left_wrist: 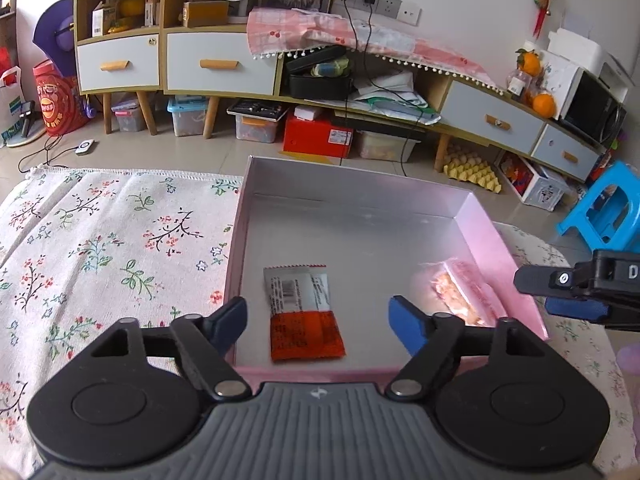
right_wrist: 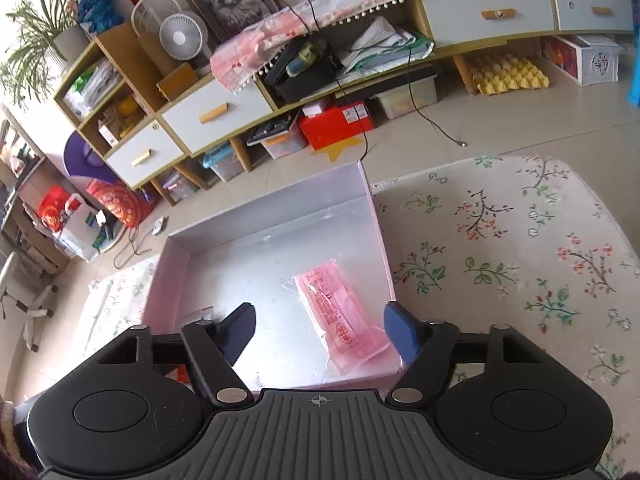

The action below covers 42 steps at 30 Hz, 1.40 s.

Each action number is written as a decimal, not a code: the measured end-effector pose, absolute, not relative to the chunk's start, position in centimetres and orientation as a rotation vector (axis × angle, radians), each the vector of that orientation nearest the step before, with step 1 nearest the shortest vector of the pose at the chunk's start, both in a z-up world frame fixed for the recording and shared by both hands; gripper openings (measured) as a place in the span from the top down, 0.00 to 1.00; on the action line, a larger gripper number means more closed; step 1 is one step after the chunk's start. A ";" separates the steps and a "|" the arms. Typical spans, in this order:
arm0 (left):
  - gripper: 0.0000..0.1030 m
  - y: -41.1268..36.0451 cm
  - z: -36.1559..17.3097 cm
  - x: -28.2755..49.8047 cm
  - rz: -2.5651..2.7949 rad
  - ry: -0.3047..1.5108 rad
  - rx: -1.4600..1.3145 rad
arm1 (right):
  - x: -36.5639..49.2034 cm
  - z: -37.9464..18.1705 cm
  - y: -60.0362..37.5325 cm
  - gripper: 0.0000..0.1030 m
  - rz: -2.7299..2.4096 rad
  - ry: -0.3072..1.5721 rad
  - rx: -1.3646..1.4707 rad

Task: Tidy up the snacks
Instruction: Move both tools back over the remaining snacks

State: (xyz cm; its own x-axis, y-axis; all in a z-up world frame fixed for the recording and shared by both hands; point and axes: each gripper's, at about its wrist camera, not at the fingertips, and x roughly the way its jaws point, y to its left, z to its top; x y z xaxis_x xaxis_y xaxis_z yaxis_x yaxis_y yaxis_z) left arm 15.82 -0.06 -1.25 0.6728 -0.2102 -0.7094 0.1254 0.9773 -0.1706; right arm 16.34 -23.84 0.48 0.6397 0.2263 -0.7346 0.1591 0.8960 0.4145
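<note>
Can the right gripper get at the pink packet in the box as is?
Probably yes. The right gripper is open, right over the pink packet, which lies flat in the open box with nothing on it.

The pink box (left_wrist: 500, 248) stood open on the flowered cloth, its inside silver. An orange and silver snack packet (left_wrist: 302, 314) lay flat near the front wall. A pink transparent snack bag (right_wrist: 342, 314) lay beside the right wall.

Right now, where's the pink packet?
In the box, by its right wall: the pink packet lies flat, right of the orange packet, between the open right hand-held gripper fingers.
</note>
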 end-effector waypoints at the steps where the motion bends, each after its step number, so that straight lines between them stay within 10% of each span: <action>1: 0.18 -0.1 -1.1 15.6 -0.197 0.814 -0.107 | 16.1 0.8 -23.9 0.26 0.041 0.884 0.475; 14: 0.01 1.2 1.7 11.7 -0.205 0.868 -0.047 | 11.0 5.3 -22.3 0.17 0.082 0.889 0.386; 42: 0.01 3.9 -2.6 2.7 -0.250 0.984 0.104 | 2.3 -0.9 -13.4 0.11 0.220 1.121 0.199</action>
